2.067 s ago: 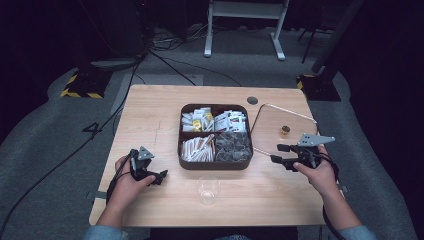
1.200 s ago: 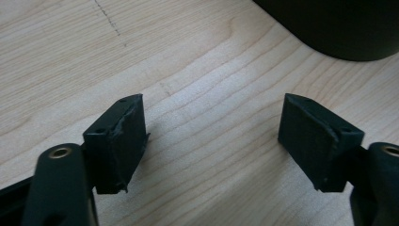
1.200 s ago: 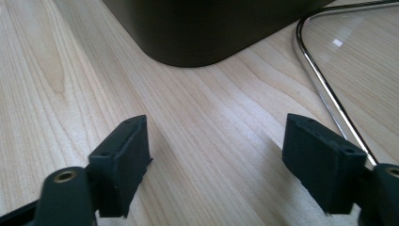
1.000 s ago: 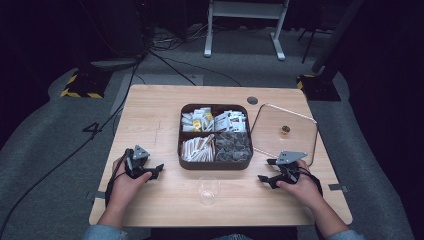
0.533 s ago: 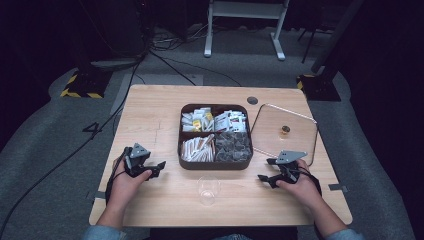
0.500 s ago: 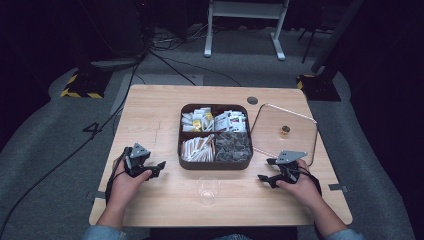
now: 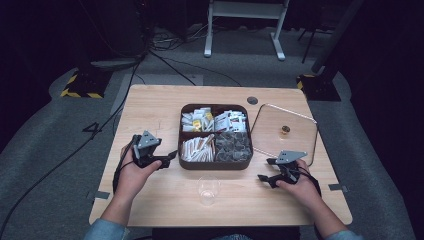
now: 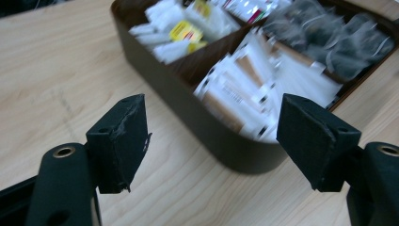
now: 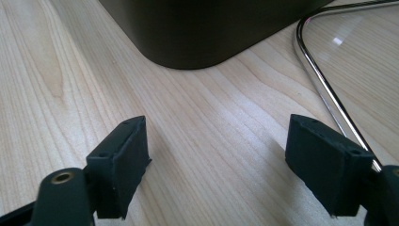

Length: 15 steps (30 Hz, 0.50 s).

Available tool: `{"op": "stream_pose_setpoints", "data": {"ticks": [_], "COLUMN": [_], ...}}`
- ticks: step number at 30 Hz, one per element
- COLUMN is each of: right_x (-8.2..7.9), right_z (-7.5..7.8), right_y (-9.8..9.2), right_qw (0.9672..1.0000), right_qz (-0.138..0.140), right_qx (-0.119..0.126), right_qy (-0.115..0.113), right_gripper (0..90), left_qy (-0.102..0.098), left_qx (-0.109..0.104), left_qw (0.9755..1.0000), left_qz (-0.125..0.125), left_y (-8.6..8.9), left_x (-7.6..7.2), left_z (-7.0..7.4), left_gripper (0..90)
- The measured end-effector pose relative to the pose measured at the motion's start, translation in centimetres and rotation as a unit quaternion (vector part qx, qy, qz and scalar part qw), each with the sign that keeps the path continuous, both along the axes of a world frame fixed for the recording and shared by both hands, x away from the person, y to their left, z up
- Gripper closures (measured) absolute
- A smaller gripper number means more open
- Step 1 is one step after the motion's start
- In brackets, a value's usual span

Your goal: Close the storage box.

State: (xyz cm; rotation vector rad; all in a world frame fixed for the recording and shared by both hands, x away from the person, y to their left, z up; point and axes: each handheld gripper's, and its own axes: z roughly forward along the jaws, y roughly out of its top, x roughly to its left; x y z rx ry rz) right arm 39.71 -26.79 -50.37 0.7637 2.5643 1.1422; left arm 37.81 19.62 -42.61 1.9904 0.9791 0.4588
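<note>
light: table (image 7: 150,107) lit from above, surroundings dark | glare: glass lid (image 9: 357,56) | blur: box contents (image 8: 263,89)

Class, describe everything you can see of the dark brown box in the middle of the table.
The brown box is a rounded square tray with dark, smooth walls, standing flat and lidless on the wooden table. A cross divider makes four compartments: white and yellow packets at far left, printed sachets at far right, pale sachets at near left, dark grey sachets at near right. A glass lid lies beside it on the right; whether they touch is unclear. Neither tool touches it.
</note>
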Motion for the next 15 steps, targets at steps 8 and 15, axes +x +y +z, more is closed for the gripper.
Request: {"op": "stream_pose_setpoints", "data": {"ticks": [8,15], "right_x": [0.0,0.0], "right_z": [0.0,0.0], "right_y": [0.0,0.0], "right_qw": [1.0000,1.0000], "right_qz": [0.000,0.000], "right_qx": [0.000,0.000], "right_qy": [-0.001,-0.001], "right_gripper": [21.7,21.6], "left_qy": [-0.010,0.009], "left_qx": [0.001,-0.009], "left_qw": [0.9995,0.9973], "left_qz": [-0.030,-0.073], "left_y": [-2.9,-6.3], "left_x": [1.1,2.8], "left_z": [1.8,2.3], "left_gripper": [25.2,26.7]}}
